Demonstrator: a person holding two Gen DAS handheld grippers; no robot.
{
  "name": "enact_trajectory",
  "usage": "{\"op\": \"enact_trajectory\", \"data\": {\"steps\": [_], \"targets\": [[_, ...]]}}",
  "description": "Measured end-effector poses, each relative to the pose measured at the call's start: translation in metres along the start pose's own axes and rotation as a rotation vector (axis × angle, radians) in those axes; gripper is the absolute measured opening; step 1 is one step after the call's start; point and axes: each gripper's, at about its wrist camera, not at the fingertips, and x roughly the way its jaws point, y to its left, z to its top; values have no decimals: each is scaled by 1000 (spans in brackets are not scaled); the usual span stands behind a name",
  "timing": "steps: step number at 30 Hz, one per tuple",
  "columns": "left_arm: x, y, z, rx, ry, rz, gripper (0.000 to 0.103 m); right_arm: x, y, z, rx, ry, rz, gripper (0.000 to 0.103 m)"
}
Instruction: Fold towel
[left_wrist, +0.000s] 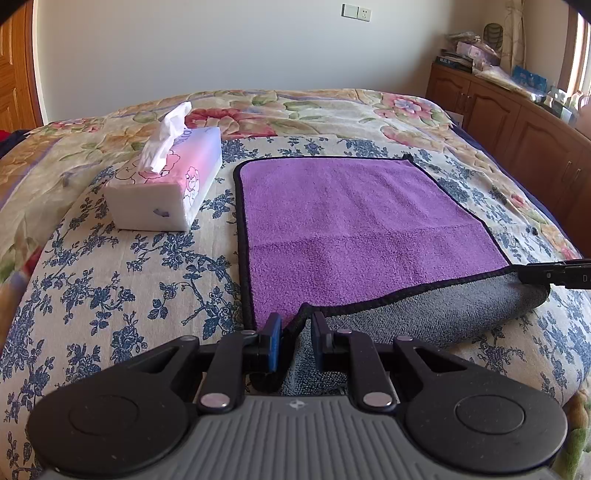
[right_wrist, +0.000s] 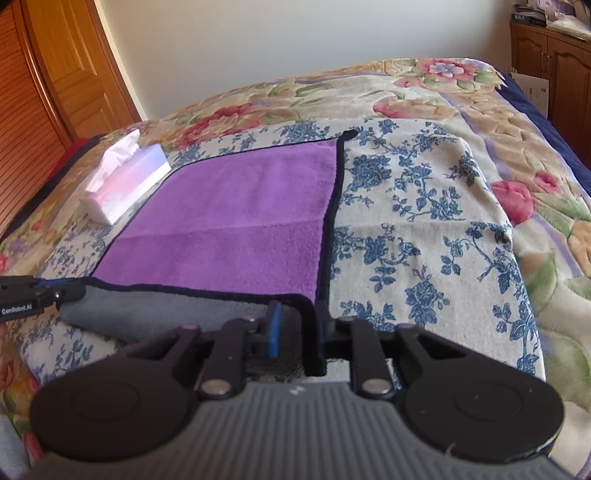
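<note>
A purple towel (left_wrist: 351, 221) with a black hem and a grey underside lies on the bed; it also shows in the right wrist view (right_wrist: 240, 214). Its near edge is lifted and curled over, grey side (left_wrist: 443, 314) showing. My left gripper (left_wrist: 295, 332) is shut on the towel's near left corner. My right gripper (right_wrist: 299, 325) is shut on the near right corner. Each gripper shows at the edge of the other's view: the right one (left_wrist: 554, 273) and the left one (right_wrist: 37, 291).
A tissue box (left_wrist: 166, 184) stands on the bed just left of the towel, also in the right wrist view (right_wrist: 125, 184). The bed has a blue-flowered cloth (right_wrist: 424, 221) over a floral blanket. A wooden cabinet (left_wrist: 517, 129) runs along the right; a wooden door (right_wrist: 55, 74) is at left.
</note>
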Motion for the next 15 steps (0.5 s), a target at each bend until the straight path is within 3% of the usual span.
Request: {"op": "enact_trajectory", "data": {"steps": [6,15], "targets": [[1,-1,-1,1,5,4,16,0,-1,0,-11,4,-7,5],[1,-1,-3,-5,12,-4,6,-4,1,1,-14,-11,4,4]]}}
